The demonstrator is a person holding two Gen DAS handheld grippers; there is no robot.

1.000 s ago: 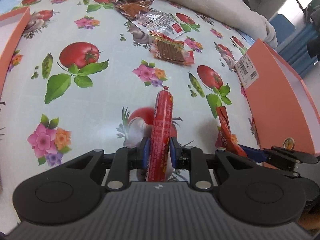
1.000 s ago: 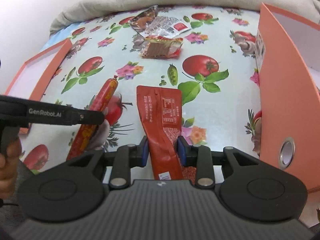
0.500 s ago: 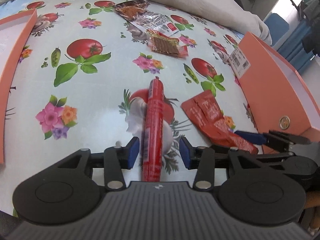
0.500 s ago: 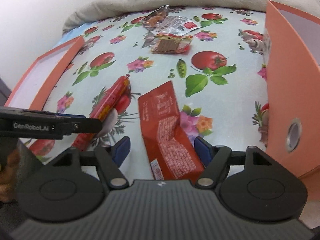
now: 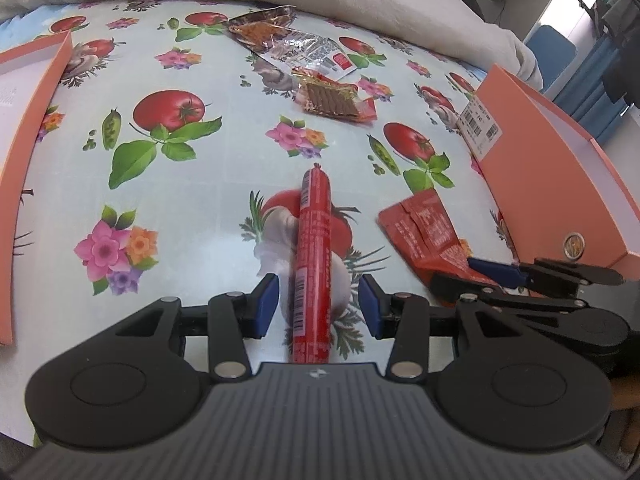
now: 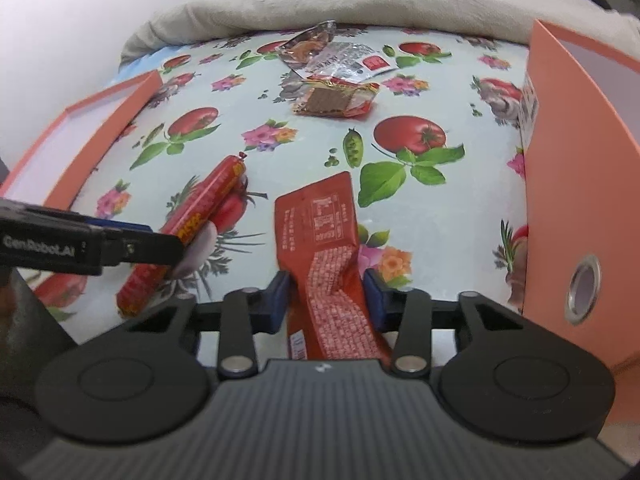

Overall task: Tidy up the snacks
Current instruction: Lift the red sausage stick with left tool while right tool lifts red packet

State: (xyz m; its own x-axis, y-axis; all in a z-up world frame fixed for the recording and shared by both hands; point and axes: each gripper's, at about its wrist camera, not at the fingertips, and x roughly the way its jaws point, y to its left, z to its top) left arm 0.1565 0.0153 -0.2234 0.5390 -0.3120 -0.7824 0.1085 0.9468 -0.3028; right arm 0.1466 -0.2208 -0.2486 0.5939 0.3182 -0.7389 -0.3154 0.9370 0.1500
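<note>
Left gripper [image 5: 318, 304] spread, released around the sausage [image 5: 314, 256]; only the right view shows the right gripper [image 6: 326, 296] spread, flanking the red packet [image 6: 324, 248].

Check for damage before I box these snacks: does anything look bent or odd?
The red sachet between the right hand-held gripper pads is creased and buckled across its middle. The sausage lies straight and intact.

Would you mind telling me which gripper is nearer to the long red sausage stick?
Left. The left gripper straddles the long red sausage stick, jaws open on either side. The right gripper sits beside it, around the flat red snack packet.
</note>
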